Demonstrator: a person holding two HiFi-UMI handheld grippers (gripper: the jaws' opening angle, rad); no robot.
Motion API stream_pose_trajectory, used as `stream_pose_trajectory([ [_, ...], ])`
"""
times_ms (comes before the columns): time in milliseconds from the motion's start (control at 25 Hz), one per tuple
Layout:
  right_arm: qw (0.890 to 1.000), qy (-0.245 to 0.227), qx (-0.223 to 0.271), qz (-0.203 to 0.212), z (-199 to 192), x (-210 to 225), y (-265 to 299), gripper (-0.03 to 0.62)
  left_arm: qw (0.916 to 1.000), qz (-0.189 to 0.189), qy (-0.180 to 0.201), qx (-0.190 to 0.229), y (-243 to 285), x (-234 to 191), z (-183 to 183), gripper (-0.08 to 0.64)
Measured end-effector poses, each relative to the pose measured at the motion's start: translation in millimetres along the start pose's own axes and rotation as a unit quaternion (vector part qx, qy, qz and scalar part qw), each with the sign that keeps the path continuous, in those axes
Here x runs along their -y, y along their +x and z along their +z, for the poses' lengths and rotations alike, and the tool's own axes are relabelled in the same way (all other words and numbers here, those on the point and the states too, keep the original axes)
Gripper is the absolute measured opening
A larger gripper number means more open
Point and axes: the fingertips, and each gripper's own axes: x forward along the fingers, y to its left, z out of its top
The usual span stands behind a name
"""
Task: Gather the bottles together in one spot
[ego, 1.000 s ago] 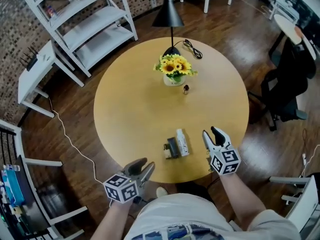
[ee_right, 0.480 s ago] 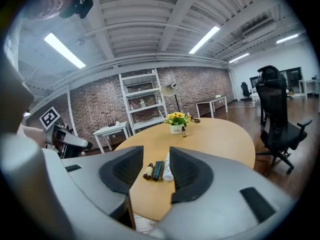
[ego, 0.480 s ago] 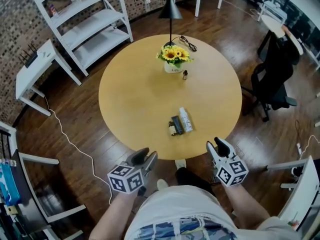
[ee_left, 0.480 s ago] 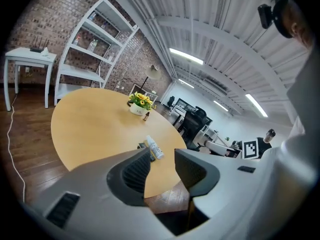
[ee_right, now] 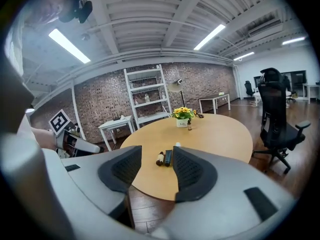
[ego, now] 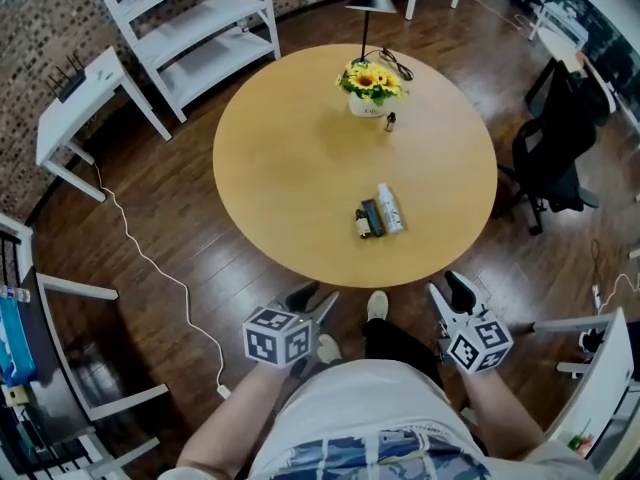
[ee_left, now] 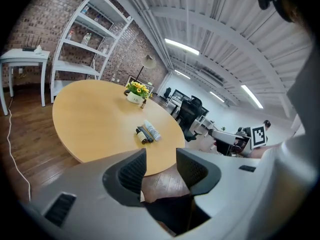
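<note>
While bottles (ego: 379, 212) lie together on the table (ego: 290, 168), the left gripper (ego: 312, 297) hangs spread and empty; the right gripper (ego: 451, 287), empty too, has just been opening

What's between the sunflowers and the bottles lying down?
Head view: one small dark bottle stands beside the sunflowers; otherwise bare table up to the lying bottles.

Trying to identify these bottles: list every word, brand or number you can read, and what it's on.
Nothing reads clearly.
White bottle: label too small to read.
Flower pot: dark print, too blurred.
Dark bottles: no legible print.
Marker cubes: square patterns, no words.
</note>
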Motion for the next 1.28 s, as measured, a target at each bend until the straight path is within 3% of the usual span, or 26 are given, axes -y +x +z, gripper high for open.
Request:
stream_pose_trajectory([
  [320, 0.998, -0.046, -0.03, 0.043, 13.9, 7.2, 13.9, 0.213, 0.9987, 0.024, -0.01, -0.044, 55.5, -9.6, 0.8, 0.163],
  [560, 0.995, -0.066, -0.045, 0.064, 30.5, 37.5, 23.1, 0.213, 0.995, 0.048, -0.034, -0.081, 127.2, -25.7, 4.1, 0.163],
  [880, 0.993, -0.061, -0.059, 0.08, 46.0, 107.6, 46.6, 0.213, 0.9844, 0.11, -0.038, -0.132, 213.3, -60.3, 20.4, 0.189],
  [1120, 0.992, -0.051, -0.071, 0.092, 52.7, 146.3, 56.9, 0.213, 0.9694, 0.152, -0.039, -0.188, 251.1, -86.8, 7.1, 0.216],
  [1200, 0.991, -0.049, -0.076, 0.096, 52.1, 158.0, 59.5, 0.213, 0.9658, 0.165, -0.036, -0.197, 255.4, -91.3, 3.1, 0.203],
  [1280, 0.991, -0.047, -0.077, 0.097, 52.6, 169.6, 63.5, 0.213, 0.9637, 0.177, -0.026, -0.199, 256.4, -95.5, 3.3, 0.135],
])
